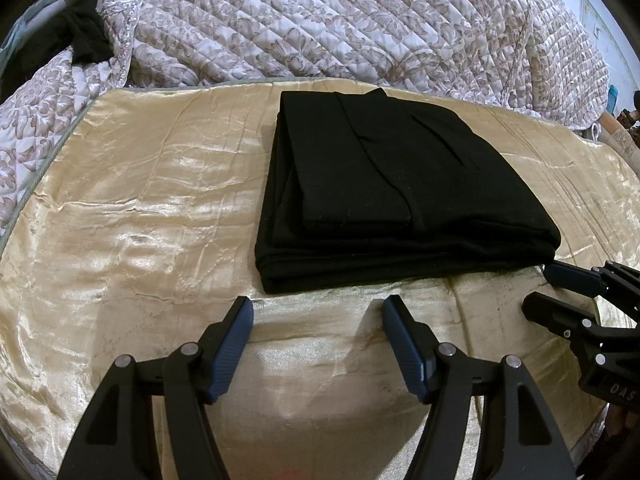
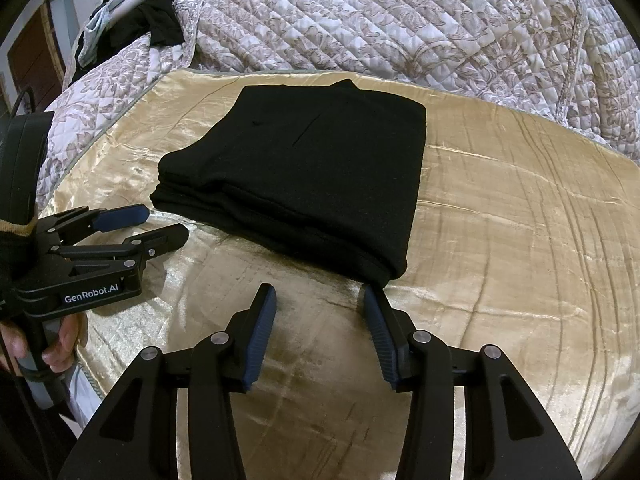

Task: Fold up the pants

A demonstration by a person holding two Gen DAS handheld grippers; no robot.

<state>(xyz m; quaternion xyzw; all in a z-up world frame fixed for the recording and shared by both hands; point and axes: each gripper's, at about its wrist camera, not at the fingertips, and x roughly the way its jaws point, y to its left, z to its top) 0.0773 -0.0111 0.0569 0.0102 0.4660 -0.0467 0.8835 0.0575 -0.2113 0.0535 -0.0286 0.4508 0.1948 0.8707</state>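
One black pants (image 1: 384, 196) bundle, folded flat in stacked rectangular layers.

The black pants (image 1: 384, 184) (image 2: 304, 176) lie folded into a flat, thick, roughly rectangular stack of several layers. The layered edges show along the near side, and a narrower folded panel sits on top toward the left side in the left wrist view. A slanted pocket slit shows on the upper face.
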